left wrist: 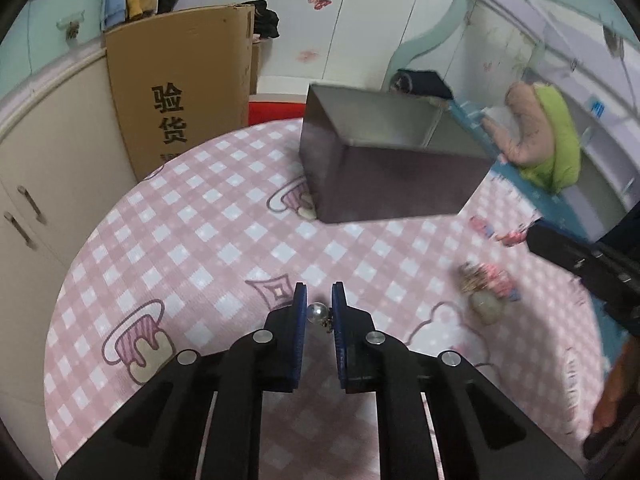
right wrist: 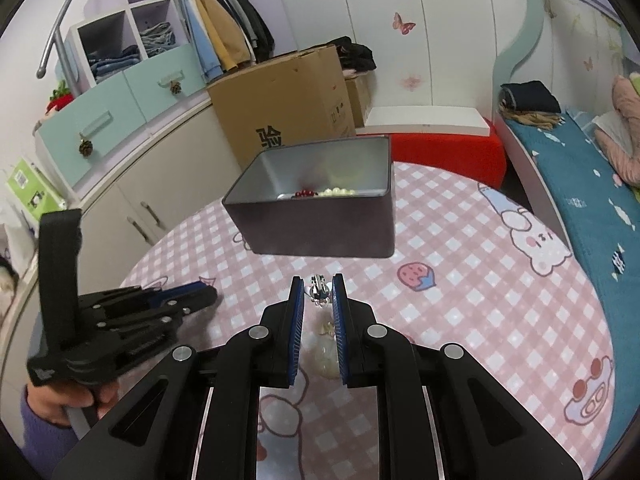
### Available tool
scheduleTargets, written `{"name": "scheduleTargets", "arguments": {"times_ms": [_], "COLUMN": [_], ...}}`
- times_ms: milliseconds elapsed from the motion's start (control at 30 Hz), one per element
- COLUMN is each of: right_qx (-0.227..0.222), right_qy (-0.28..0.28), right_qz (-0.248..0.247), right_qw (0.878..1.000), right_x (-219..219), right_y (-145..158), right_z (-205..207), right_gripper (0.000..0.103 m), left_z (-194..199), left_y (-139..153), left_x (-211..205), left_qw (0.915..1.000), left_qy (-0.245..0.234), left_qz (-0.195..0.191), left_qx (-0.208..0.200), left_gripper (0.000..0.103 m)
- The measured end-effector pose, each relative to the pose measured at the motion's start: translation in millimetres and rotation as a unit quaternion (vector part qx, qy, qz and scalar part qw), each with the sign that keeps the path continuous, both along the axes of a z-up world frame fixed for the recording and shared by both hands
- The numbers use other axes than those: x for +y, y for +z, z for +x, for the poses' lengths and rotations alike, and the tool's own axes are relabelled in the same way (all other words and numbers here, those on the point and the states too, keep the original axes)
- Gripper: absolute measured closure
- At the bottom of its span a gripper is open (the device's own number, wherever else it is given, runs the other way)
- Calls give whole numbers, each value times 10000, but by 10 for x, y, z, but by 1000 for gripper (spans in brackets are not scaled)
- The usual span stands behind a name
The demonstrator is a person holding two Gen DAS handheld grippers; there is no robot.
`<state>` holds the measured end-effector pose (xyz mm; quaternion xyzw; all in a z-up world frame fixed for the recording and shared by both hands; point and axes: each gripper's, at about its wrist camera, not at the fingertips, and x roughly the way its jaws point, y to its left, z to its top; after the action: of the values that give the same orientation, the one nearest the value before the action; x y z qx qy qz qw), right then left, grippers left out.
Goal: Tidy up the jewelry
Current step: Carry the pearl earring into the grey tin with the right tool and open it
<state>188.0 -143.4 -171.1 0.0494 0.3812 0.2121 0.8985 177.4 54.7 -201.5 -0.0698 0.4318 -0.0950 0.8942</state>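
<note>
A dark open jewelry box (left wrist: 384, 160) stands on the pink checked table; in the right wrist view (right wrist: 320, 216) red beads (right wrist: 305, 193) and pale beads (right wrist: 338, 191) lie inside it. My left gripper (left wrist: 319, 304) is shut on a pearl earring (left wrist: 318, 312), held above the table. My right gripper (right wrist: 318, 292) is shut on a silver pendant piece (right wrist: 319, 290), with a pale stone (right wrist: 326, 354) hanging below between its fingers. Loose jewelry (left wrist: 486, 284) lies on the table to the right in the left wrist view.
A cardboard box (left wrist: 180, 84) and cream cabinets (left wrist: 36, 200) stand left of the table. A red stool (right wrist: 444, 148) is behind it, a bed with a blue sheet (right wrist: 592, 208) to the right. The left gripper shows in the right wrist view (right wrist: 120, 320).
</note>
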Motion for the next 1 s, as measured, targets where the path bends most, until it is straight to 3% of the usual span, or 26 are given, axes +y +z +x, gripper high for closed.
{"name": "scheduleTargets", "arguments": {"times_ms": [167, 467, 700, 1000], "right_qx": [-94, -304, -351, 33], "right_qy": [12, -37, -141, -142], "right_qz": [41, -63, -214, -324], "right_qw": [9999, 9995, 9991, 9994], "right_x": [-12, 79, 174, 280], "right_y": [130, 407, 530, 236], "right_z": [78, 402, 740, 1026], "right_gripper": [88, 88, 88, 88], "left_z": [41, 520, 935, 1133], "left_y": [316, 749, 764, 535], "left_x": [167, 97, -151, -289], "left_qw": [9969, 9914, 9944, 9976], "left_qy": [-125, -396, -402, -398], "left_qz": [-755, -1192, -947, -558], "left_qx": [-201, -377, -225, 17], "left_gripper": [92, 92, 92, 92]}}
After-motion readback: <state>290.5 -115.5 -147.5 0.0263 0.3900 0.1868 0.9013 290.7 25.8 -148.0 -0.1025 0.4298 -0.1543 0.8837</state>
